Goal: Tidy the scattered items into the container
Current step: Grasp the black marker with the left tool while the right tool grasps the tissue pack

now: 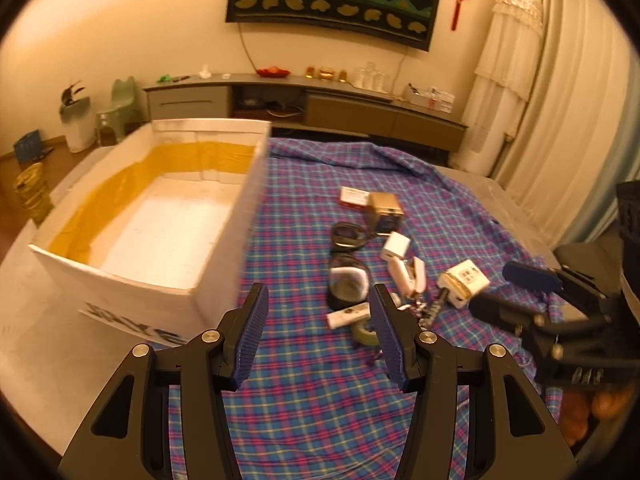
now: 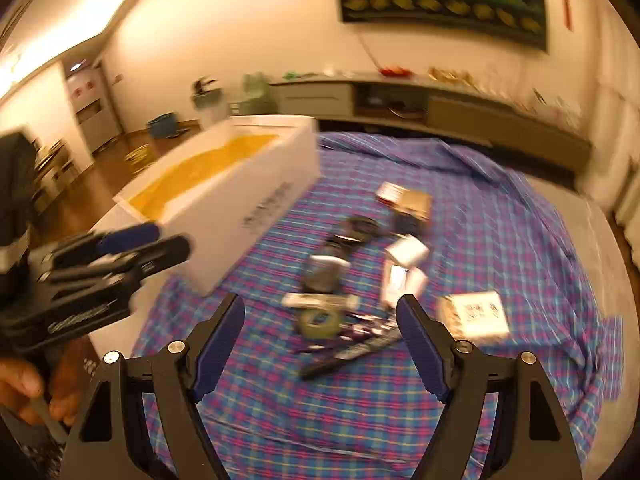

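Plaid cloth holds the untouched scattered items beside the empty white box; both left gripper and right gripper hover with jaws apart and empty, so the first pick likely comes next.

Warm orange indoor light; ceiling glare at 10 o'clock in the motion-blurred right view; left sharper; edges bent, vignetted.
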Motion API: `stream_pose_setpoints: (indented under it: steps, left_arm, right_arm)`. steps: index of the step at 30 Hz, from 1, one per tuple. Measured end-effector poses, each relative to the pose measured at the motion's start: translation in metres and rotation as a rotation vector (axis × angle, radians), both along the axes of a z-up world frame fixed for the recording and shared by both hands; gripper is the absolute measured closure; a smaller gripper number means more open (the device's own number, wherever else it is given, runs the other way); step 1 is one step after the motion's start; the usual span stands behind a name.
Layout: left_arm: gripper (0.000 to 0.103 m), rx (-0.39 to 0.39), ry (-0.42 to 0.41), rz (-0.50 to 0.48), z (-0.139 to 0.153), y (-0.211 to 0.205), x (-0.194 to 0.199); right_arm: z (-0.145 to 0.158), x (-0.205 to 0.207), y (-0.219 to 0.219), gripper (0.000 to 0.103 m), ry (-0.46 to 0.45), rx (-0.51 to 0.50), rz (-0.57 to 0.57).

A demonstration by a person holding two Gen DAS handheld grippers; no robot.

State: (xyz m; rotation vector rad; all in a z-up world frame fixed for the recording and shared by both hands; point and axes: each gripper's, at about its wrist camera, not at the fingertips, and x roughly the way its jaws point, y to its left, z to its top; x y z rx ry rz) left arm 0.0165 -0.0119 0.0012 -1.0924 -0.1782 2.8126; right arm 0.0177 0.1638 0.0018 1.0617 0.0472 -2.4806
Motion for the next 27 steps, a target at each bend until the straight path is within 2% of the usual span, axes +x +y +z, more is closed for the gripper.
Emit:
stream_pose_setpoints:
  steps: [7,9,10,11,12,14,17,21,23,25,27]
  left_arm:
    - [0.047,-0.028,-0.059,-0.079,-0.032,0.033,-0.023]
    - [0.047,-0.057,-0.089,-0.071,-0.042,0.039,-0.031]
    - [0.047,-0.038,-0.107,-0.078,-0.045,0.043,-0.035]
    - [0.047,-0.002,-0.097,-0.120,-0.045,0.048,-0.036]
    - [0.047,0.001,-0.073,-0.161,-0.047,0.055,-0.036]
    - [0.047,-0.055,-0.089,-0.191,-0.056,0.070,-0.038]
    - [0.047,-0.073,-0.095,-0.290,-0.066,0.097,-0.038]
    - [0.047,-0.199,-0.098,-0.373,-0.090,0.132,-0.039]
    - [0.047,-0.238,-0.115,-0.387,-0.100,0.139,-0.041]
    - [0.048,-0.253,-0.136,-0.369,-0.108,0.142,-0.046]
    - [0.060,-0.254,-0.118,-0.349,-0.106,0.142,-0.050]
  right_arm:
    - [-0.030,-0.038,0.065,0.024,-0.090,-0.025,-0.151]
    - [-0.035,-0.045,0.081,0.024,-0.120,-0.058,-0.168]
    - [-0.039,-0.048,0.088,0.024,-0.133,-0.057,-0.183]
    - [-0.041,-0.050,0.093,0.024,-0.143,-0.052,-0.188]
    - [-0.043,-0.051,0.099,0.024,-0.148,-0.044,-0.190]
    - [-0.047,-0.056,0.106,0.024,-0.159,-0.016,-0.191]
    - [-0.058,-0.066,0.112,0.024,-0.166,0.061,-0.170]
    - [-0.076,-0.082,0.106,0.024,-0.170,0.183,-0.122]
    - [-0.086,-0.090,0.099,0.024,-0.171,0.245,-0.096]
    - [-0.095,-0.098,0.095,0.024,-0.182,0.263,-0.073]
    - [-0.099,-0.104,0.095,0.022,-0.194,0.236,-0.064]
